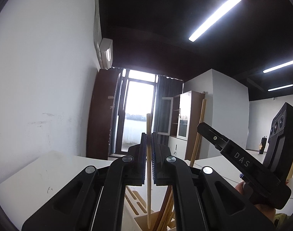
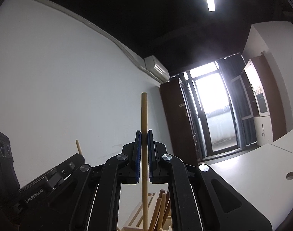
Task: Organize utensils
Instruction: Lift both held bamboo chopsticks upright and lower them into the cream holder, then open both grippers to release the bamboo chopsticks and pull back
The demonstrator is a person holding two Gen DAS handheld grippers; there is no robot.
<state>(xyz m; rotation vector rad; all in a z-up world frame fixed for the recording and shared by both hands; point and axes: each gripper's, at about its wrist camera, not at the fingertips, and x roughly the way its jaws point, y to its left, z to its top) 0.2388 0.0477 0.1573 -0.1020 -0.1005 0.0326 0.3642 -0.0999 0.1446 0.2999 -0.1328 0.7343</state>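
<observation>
A thin stick (image 1: 148,154) is pinched in the left tongs (image 1: 148,140), and a thicker stick (image 2: 144,134) is pinched in the right tongs (image 2: 144,140). Both are held upright over the wooden holder (image 2: 138,217) on the desk (image 2: 242,173). It looks like the sticks are being put away; next, each must be lowered into a slot and let go.

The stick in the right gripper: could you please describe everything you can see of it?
The stick is a slim, round, pale wooden rod, standing nearly upright. The right gripper is shut on its middle, blue-padded fingers pressing both sides. Its blunt top rises above them; its lower end dips toward a wooden holder with other sticks.
</observation>
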